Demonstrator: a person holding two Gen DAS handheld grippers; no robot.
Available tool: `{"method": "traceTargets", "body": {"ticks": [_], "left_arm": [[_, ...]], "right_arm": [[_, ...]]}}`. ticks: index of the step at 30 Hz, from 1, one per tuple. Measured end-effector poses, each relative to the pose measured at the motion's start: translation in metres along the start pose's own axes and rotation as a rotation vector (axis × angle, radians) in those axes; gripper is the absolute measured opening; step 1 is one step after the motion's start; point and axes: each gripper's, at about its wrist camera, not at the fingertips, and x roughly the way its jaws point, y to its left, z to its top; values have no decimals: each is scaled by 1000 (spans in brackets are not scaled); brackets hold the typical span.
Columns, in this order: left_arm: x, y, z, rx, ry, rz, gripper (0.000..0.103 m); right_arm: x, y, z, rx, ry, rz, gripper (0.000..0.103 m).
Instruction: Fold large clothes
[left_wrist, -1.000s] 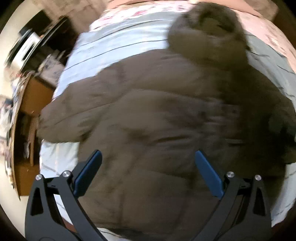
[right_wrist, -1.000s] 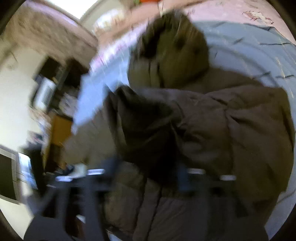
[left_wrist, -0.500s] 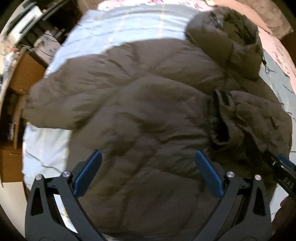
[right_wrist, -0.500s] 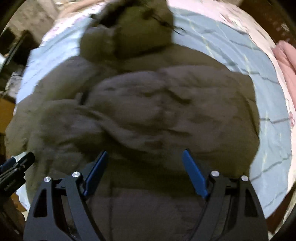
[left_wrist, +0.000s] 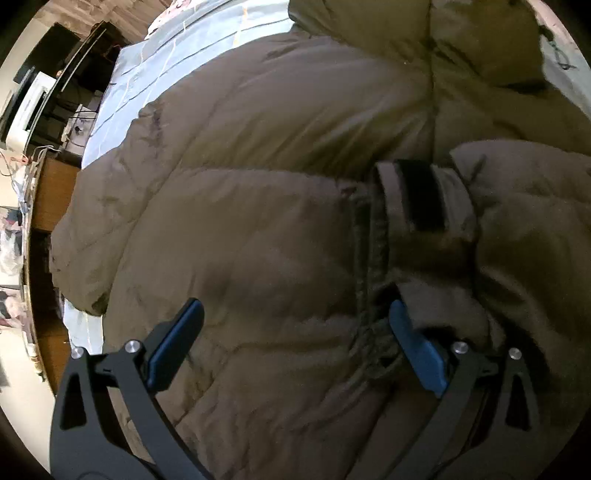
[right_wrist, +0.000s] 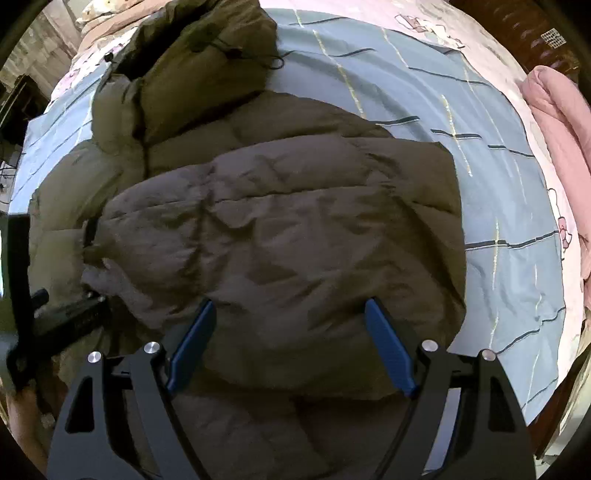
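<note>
Looking along the left gripper (left_wrist: 295, 343) first, we see its fingers (left_wrist: 173, 350) set wide apart with nothing clamped, hanging just over the jacket (left_wrist: 258, 229). We take the jacket as our landmark: it lies spread on the bed (left_wrist: 122, 96), filling nearly the whole view. One sleeve is folded in across the body so that its cuff (left_wrist: 421, 195) sits beyond the right-hand finger, near the jacket's middle. We judge the sleeve was laid there to narrow the jacket before the body is folded. The other sleeve (left_wrist: 85, 236) spreads out toward the jacket's left edge, over the sheet, which suggests that side is not yet tucked in. A wooden cabinet (left_wrist: 44, 199) stands beyond that edge, off the bed.

Turning to the right wrist view, we find the right gripper (right_wrist: 291, 347) pointing down at the jacket's folded right side, its fingers (right_wrist: 388, 350) likewise well apart and empty. Open fingers suit a reach for a fresh pinch of thick padding. The hood (right_wrist: 207, 48) lies at the jacket's far end, flat on the sheet. At the jacket's left we glimpse the left gripper's dark frame. A pink blanket (right_wrist: 554, 122) is bunched well to the jacket's right, at the bed's edge.
</note>
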Motion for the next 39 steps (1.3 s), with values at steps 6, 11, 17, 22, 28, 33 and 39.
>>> {"method": "traceTargets", "body": {"ticks": [6, 11, 17, 22, 28, 33, 39], "left_arm": [[-9, -34, 30, 79, -89, 99, 101], [-32, -30, 41, 79, -96, 130, 101], [-117, 19, 15, -138, -332, -69, 101], [-108, -19, 31, -45, -283, -200, 97], [-30, -80, 28, 141, -44, -90, 83], [-4, -64, 25, 51, 33, -162, 100], [-49, -54, 22, 58, -110, -122, 92]], "right_arm": [[12, -18, 5, 8, 19, -1, 83], [12, -36, 7, 56, 21, 3, 83], [-5, -65, 16, 178, -83, 36, 83], [8, -69, 31, 190, -100, 24, 80], [67, -65, 36, 152, -9, -20, 81], [84, -61, 40, 104, 17, -46, 84], [27, -68, 20, 174, -106, 49, 79]]}}
